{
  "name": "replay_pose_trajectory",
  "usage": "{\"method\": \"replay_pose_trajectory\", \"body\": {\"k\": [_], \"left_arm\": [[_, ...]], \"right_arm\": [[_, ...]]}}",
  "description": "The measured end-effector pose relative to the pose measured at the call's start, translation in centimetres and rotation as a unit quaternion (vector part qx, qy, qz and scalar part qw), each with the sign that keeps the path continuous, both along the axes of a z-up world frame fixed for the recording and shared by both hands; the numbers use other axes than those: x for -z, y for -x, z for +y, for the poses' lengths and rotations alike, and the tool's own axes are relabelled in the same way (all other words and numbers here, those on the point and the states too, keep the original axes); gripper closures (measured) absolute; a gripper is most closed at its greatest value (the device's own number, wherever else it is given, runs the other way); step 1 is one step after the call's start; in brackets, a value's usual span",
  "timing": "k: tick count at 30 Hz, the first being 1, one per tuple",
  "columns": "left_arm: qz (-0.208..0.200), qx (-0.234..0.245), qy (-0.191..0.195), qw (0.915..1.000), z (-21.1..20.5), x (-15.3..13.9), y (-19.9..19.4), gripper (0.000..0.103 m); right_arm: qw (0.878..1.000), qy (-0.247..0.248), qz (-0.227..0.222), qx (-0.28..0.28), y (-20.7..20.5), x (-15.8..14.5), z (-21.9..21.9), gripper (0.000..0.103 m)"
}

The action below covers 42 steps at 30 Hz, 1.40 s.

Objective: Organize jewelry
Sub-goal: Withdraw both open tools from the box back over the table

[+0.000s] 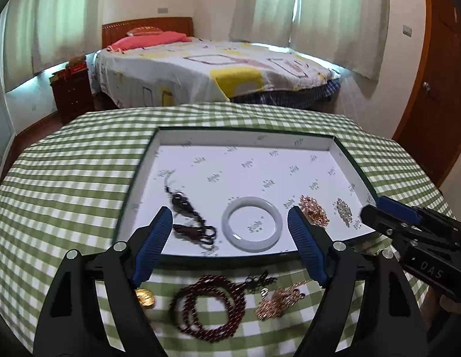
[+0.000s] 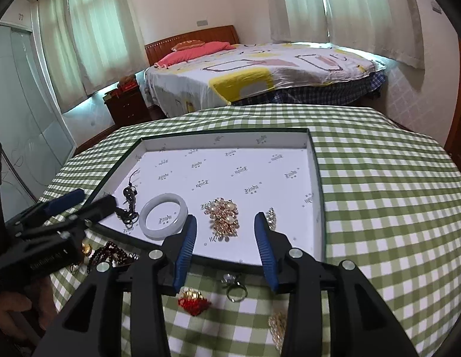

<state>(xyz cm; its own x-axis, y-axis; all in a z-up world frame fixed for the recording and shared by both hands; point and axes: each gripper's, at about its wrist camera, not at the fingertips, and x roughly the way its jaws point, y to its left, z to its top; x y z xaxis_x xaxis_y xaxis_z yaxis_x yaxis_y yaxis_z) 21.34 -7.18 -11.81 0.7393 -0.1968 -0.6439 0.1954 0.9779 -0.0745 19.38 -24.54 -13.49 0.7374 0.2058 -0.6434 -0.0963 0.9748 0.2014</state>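
Note:
A shallow white box tray (image 1: 245, 141) (image 2: 315, 178) lies on the green checked table. In it lie a dark corded pendant (image 1: 190, 217) (image 2: 129, 205), a pale jade bangle (image 1: 252, 223) (image 2: 163, 215), a rose-gold pearl cluster (image 1: 314, 209) (image 2: 224, 218) and a small silver piece (image 1: 343, 209) (image 2: 270, 217). On the cloth in front lie a dark red bead string (image 1: 209, 306) (image 2: 111, 253), a gold bead (image 1: 144, 297), a rose-gold chain (image 1: 278, 300), a red-gold charm (image 2: 193, 299) and a ring (image 2: 235, 290). My left gripper (image 1: 230, 229) is open and empty above the tray's near edge. My right gripper (image 2: 224, 235) is open and empty.
The table edge curves away on both sides. A gold-coloured piece (image 2: 278, 324) lies partly under my right gripper's arm. Beyond the table stand a bed (image 1: 218, 71), a dark nightstand (image 1: 71, 95) and a wooden door (image 1: 436, 89).

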Motion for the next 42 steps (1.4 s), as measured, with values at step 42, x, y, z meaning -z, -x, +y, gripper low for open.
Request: {"method": "replay_pose_trajectory", "body": {"k": [42], "left_arm": [[0.063, -0.066, -0.033, 0.9953, 7.5, 5.6, 4.6, 0.047]], "right_arm": [[0.999, 0.015, 0.043, 0.001, 5.5, 4.3, 0.3, 0.062]]}}
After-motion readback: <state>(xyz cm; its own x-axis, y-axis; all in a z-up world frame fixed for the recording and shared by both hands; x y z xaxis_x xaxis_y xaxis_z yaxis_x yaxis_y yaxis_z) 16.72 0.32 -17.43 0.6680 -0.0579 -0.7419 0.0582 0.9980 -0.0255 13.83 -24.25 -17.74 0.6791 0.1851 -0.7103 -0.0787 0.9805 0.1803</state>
